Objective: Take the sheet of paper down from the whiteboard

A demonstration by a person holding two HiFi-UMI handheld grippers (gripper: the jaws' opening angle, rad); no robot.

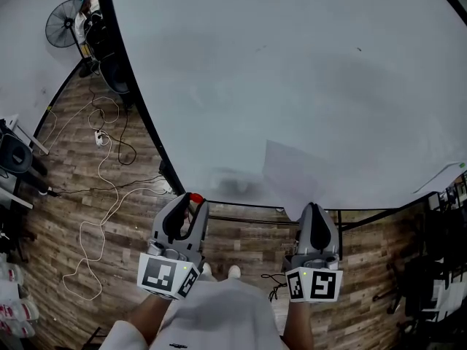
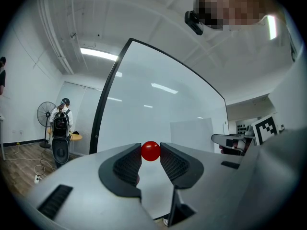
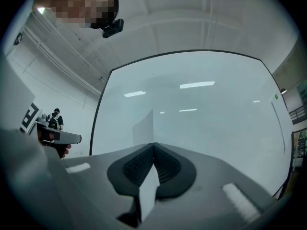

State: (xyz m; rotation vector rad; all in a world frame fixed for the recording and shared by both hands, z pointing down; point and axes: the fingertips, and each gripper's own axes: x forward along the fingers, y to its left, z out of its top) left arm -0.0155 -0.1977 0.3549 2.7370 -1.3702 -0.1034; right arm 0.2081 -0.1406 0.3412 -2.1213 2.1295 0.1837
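1. One large whiteboard [image 1: 292, 71] is standing on a wood-plank floor [image 1: 109, 144].
2. One sheet of paper [image 1: 292, 170] is hanging in front of the whiteboard's lower part, right of centre.
3. One small red ball [image 2: 150, 151] is sitting in the left gripper [image 1: 191, 201], which is clenching it between both pads.
4. The right gripper [image 1: 314, 207] is pinching the sheet's bottom edge, with its jaws pressed fully together on the paper.
5. The two grippers are pointing at the board side by side, well apart.
6. One floor fan [image 1: 64, 22] and one person [image 2: 60, 121] are standing by the board's far left edge.
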